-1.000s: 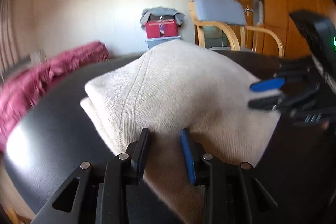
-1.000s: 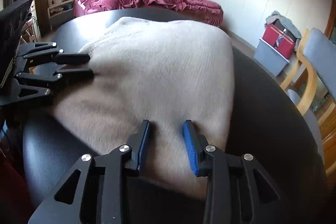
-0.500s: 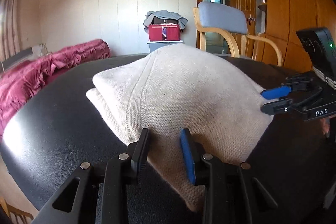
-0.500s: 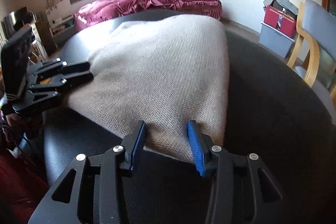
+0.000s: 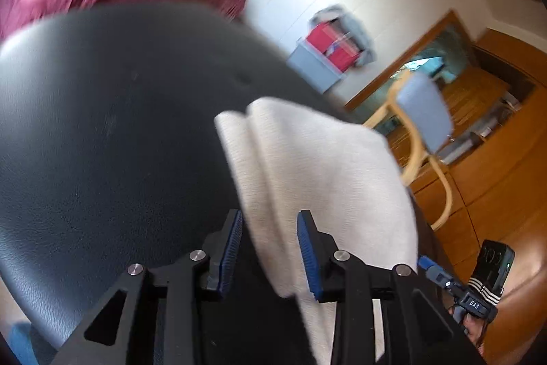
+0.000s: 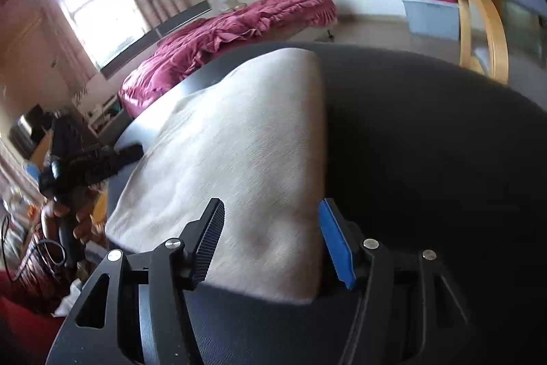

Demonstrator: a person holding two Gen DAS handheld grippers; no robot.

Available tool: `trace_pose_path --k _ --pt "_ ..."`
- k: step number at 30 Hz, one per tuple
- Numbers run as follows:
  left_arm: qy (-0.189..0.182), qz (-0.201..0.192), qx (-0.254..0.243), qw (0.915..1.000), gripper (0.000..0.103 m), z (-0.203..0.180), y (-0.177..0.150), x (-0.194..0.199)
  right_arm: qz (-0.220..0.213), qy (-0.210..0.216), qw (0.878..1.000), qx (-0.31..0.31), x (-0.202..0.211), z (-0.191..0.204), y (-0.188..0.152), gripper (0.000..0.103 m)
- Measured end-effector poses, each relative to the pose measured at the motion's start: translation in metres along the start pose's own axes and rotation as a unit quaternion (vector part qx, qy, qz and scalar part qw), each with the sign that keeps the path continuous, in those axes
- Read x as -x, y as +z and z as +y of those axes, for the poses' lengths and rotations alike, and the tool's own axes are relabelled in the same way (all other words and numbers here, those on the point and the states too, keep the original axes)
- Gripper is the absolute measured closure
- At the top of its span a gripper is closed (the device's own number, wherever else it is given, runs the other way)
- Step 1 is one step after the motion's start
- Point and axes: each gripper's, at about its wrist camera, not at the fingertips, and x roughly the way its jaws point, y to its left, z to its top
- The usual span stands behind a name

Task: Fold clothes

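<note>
Two grippers, the left gripper (image 5: 270, 248) and the right gripper (image 6: 271, 240), are both opening at the bottom of their frames, pads clear of the folded cream sweater (image 6: 239, 153) that lies between them, spread across the middle of the black table (image 6: 427, 142).

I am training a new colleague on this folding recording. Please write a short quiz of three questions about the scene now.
1. True or false: the cream sweater lies folded on a black table.
2. Which thing stands nearest the grey chair? A) red box B) window C) bed
3. Fill in: the cloth between the right gripper fingers is not pressed; its jaws are ____.

Key: 1 true; 2 A; 3 opening.
</note>
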Motion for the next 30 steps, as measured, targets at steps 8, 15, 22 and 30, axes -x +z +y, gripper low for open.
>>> trace_pose_path --k 8,15,22,30 --pt "-0.102 0.045 0.075 0.9909 0.057 0.021 0.018 -0.02 0.062 0.093 0.984 -0.14 -0.045 -0.061 0.037 0.035" --pt "-0.131 0.068 0.094 0.9845 0.057 0.022 0.03 -0.036 0.106 0.156 0.968 -0.168 -0.084 -0.073 0.06 0.035" --pt "-0.05 0.055 0.054 0.9958 0.057 0.015 0.031 -0.023 0.123 0.178 0.959 -0.183 -0.096 -0.073 0.068 0.035" --pt "-0.099 0.095 0.083 0.9871 0.056 0.019 0.039 -0.04 0.131 0.202 0.958 -0.157 -0.109 -0.068 0.073 0.033"
